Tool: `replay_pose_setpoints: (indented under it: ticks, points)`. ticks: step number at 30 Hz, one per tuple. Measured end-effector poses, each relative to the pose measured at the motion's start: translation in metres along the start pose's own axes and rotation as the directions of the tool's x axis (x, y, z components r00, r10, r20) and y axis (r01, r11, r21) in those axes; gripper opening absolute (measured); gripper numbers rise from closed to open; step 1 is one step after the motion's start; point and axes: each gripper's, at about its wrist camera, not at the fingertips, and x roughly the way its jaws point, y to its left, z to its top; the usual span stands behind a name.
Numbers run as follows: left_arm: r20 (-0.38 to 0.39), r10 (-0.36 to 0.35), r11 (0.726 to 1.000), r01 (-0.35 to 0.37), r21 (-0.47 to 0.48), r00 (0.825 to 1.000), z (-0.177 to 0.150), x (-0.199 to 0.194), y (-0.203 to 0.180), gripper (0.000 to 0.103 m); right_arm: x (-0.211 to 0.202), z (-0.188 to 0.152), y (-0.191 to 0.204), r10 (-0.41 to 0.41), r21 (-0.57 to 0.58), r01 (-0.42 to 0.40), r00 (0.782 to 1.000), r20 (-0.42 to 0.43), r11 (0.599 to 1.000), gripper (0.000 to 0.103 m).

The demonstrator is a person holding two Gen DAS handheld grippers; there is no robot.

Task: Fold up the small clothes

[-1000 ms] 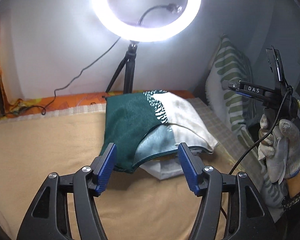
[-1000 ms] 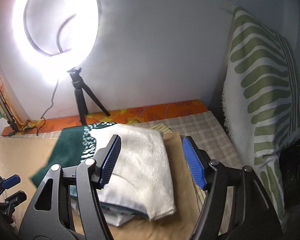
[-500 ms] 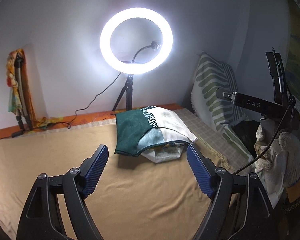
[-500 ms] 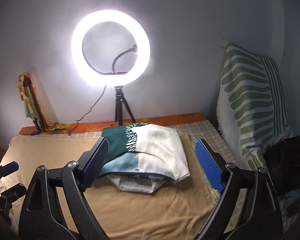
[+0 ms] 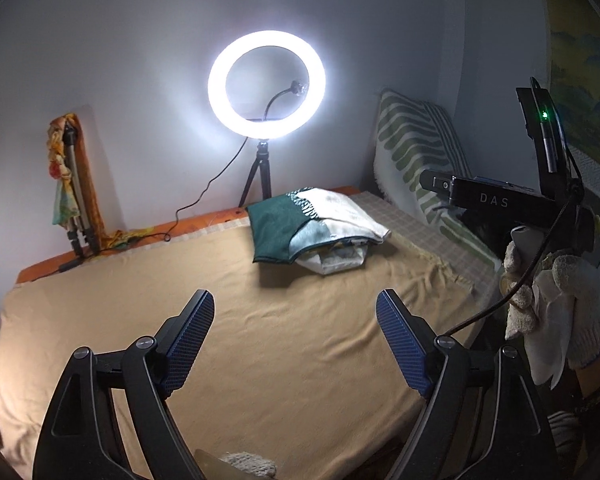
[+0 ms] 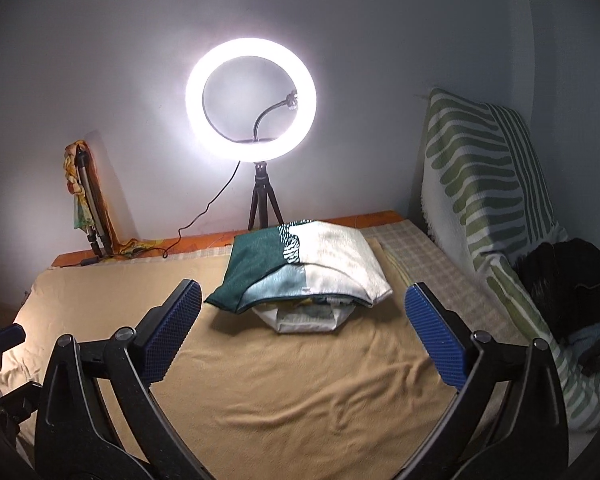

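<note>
In the left wrist view, the left gripper (image 5: 294,344) hangs at bottom centre, fingers spread and empty; the folded green-and-white cloth stack (image 5: 316,228) rests above centre on the tan bedsheet (image 5: 260,340), likely parked clear of the folding space. In the right wrist view, the right gripper (image 6: 302,332), fingers likewise spread and empty, frames that stack (image 6: 304,268) at centre.

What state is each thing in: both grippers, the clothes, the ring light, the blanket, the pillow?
Left gripper: open, holding nothing, above the blanket.
Right gripper: open, holding nothing.
Green-white cloth: folded, lying on top of the pile.
White cloth: folded, under the green-white one.
Ring light: on, upright on its tripod.
Blanket: spread flat, slightly wrinkled.
Pillow: propped upright at the right wall.
</note>
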Motion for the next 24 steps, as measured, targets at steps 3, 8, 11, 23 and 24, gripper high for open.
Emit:
replay_pose_setpoints:
  ticks: [3,8,11,23,24]
  points:
    - [0.006,0.036,0.999,-0.036,0.011,0.999,-0.009,-0.002,-0.001,0.093,0.000,-0.015,0.003,-0.004,0.023,0.004,1.000,-0.006,1.000,0.103]
    - [0.005,0.052,0.998,-0.052,0.035,0.999,-0.024,0.004,-0.004,0.103,0.006,-0.036,0.002,-0.012,0.071,0.013,1.000,-0.020,0.997,0.103]
    - [-0.018,0.059,0.997,-0.058,0.059,0.998,-0.029,0.011,-0.005,0.103,0.014,-0.046,0.002,-0.020,0.070,0.022,0.999,-0.026,0.997,0.103]
    - [-0.074,0.082,0.995,-0.078,0.055,0.994,-0.043,0.024,-0.006,0.103,0.035,-0.068,-0.006,-0.053,0.067,0.057,0.996,-0.065,0.996,0.103]
    - [-0.074,0.083,0.995,-0.079,0.056,0.994,-0.043,0.024,-0.006,0.103,0.036,-0.069,-0.007,-0.055,0.069,0.060,0.996,-0.070,0.996,0.103]
